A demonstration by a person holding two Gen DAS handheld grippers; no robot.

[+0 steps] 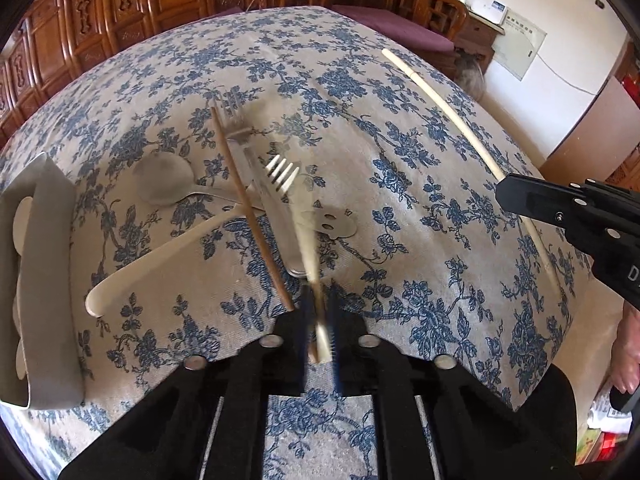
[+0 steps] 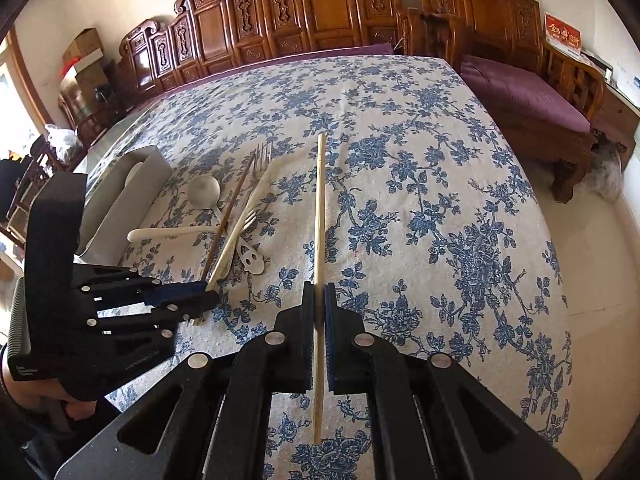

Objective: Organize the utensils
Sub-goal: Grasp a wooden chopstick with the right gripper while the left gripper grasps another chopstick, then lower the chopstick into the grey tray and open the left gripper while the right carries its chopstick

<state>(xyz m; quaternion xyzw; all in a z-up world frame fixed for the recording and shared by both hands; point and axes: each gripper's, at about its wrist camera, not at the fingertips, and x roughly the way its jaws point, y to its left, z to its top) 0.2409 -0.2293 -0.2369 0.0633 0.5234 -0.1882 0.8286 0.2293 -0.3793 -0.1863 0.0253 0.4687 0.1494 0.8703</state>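
My left gripper (image 1: 320,312) is shut on the handle end of a white fork (image 1: 304,236), whose tines (image 1: 282,172) point away and are blurred. Under it lie a metal spoon (image 1: 162,180), a white spoon (image 1: 160,260), a brown chopstick (image 1: 252,216), a metal fork (image 1: 236,128) and a slotted metal piece (image 1: 332,224). My right gripper (image 2: 319,296) is shut on a pale chopstick (image 2: 319,208), held above the tablecloth; the chopstick also shows in the left wrist view (image 1: 460,120). The left gripper shows in the right wrist view (image 2: 200,296) at the pile (image 2: 236,216).
A grey utensil holder (image 1: 44,280) with white utensils inside stands at the table's left edge; it also shows in the right wrist view (image 2: 128,196). The blue floral tablecloth (image 2: 420,200) covers the table. Carved wooden benches (image 2: 320,12) with purple cushions ring the far and right sides.
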